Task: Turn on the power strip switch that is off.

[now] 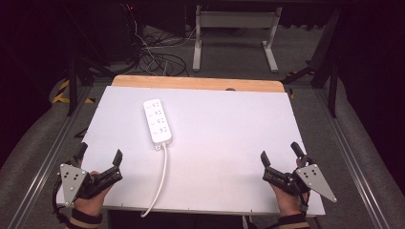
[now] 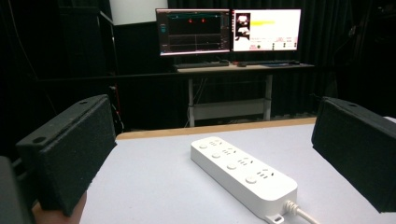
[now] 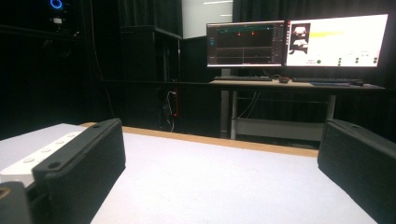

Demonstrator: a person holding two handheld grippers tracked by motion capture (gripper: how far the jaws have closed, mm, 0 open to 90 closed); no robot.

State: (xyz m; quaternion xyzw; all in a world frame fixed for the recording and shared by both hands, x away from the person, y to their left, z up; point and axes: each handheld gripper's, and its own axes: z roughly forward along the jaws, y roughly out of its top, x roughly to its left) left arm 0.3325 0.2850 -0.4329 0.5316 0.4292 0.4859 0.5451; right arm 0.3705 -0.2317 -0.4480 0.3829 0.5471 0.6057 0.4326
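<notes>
The white power strip point(image 1: 157, 121) lies flat left of centre on the white table point(image 1: 229, 152), four outlet groups facing up, its cord point(image 1: 160, 179) trailing over the near edge. The left gripper point(image 1: 99, 155) and right gripper point(image 1: 279, 153) rest at the near corners, well apart from it; both gape wide, holding nothing

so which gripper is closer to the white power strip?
The left gripper: the white plastic power strip lies left of the table's middle, its cord running down beside that gripper. The right gripper sits farther away.
</notes>
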